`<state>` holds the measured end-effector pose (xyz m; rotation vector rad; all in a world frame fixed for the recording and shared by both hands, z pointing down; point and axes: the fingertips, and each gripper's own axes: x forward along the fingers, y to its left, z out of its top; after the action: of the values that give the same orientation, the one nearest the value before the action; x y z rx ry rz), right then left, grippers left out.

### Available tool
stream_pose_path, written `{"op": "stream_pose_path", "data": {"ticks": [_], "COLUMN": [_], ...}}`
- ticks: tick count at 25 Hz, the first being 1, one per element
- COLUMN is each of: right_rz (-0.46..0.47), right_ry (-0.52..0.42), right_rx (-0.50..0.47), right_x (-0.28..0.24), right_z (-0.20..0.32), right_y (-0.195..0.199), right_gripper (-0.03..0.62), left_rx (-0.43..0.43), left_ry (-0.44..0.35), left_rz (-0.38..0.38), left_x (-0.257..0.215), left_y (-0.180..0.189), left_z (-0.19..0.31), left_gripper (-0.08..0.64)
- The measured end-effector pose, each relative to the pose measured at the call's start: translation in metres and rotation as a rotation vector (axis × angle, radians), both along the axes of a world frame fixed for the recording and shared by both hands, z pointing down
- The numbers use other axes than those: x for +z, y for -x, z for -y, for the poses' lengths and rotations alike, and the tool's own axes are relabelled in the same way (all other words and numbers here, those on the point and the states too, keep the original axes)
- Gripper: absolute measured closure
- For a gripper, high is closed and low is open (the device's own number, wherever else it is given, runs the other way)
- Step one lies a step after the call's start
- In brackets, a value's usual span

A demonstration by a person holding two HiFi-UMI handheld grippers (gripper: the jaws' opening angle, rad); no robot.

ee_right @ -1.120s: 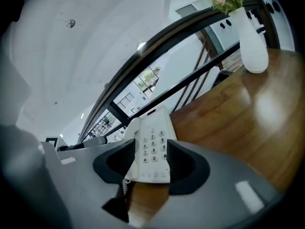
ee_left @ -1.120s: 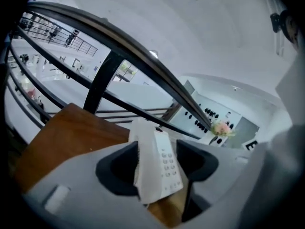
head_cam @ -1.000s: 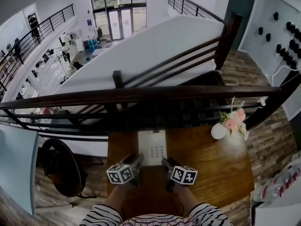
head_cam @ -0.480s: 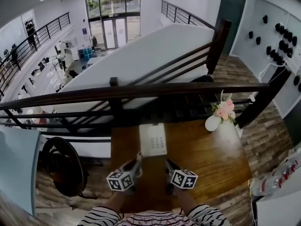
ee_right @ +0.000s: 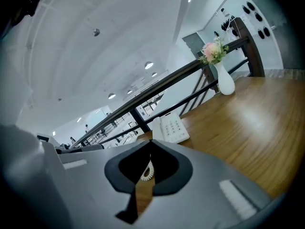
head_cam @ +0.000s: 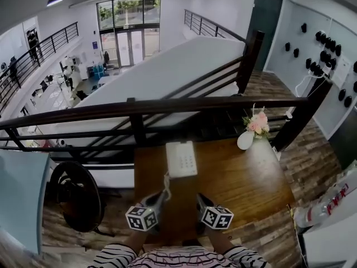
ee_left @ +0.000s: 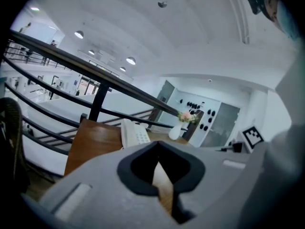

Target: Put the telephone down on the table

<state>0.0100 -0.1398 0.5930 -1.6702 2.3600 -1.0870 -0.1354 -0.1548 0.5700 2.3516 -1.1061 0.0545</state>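
Left gripper [head_cam: 162, 196] and right gripper [head_cam: 199, 199] are held side by side over the near end of the table [head_cam: 245, 183], both aimed away toward the telephone [head_cam: 181, 158]. Striped sleeves [head_cam: 117, 257] are seen behind them at the bottom edge of the head view. Their jaws have just been closing and are clenched tip to tip, with nothing gripped. In the left gripper view only bare wood is seen through the hollow behind the tips of the left gripper [ee_left: 157, 144]. In the right gripper view a short run of coiled cord [ee_right: 147, 171] is seen through the same hollow of the right gripper [ee_right: 150, 142], lying further off on the wood.

From the head view the cord [head_cam: 166, 184] is seen to run from the telephone's near left corner toward the left gripper's tip; whether they touch cannot be told.

Further off, the telephone is set flat on the table's far left part, keypad up, apart from both grippers. A white vase [head_cam: 245, 140] with pink flowers [head_cam: 256, 121] is stood at the far edge, to the telephone's right. A dark railing [head_cam: 139, 108] is run just behind the table.
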Motion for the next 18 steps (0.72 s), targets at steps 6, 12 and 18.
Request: {"op": "stream_pose_path", "data": {"ticks": [6, 12, 18], "right_rz": [-0.006, -0.019, 0.002], "right_ry": [-0.014, -0.026, -0.013], "right_rx": [-0.003, 0.013, 0.013], "right_x": [-0.007, -0.009, -0.011], "right_z": [-0.048, -0.083, -0.118], "right_y": [0.015, 0.017, 0.025], "right_gripper": [0.592, 0.592, 0.592], "left_rx": [0.030, 0.046, 0.051], "left_ry": [-0.015, -0.025, -0.017], "left_rz": [0.024, 0.033, 0.045], "left_x": [-0.004, -0.004, -0.004], "left_y": [0.012, 0.014, 0.023], "left_z": [-0.051, -0.085, -0.118], "left_gripper": [0.557, 0.557, 0.557]}}
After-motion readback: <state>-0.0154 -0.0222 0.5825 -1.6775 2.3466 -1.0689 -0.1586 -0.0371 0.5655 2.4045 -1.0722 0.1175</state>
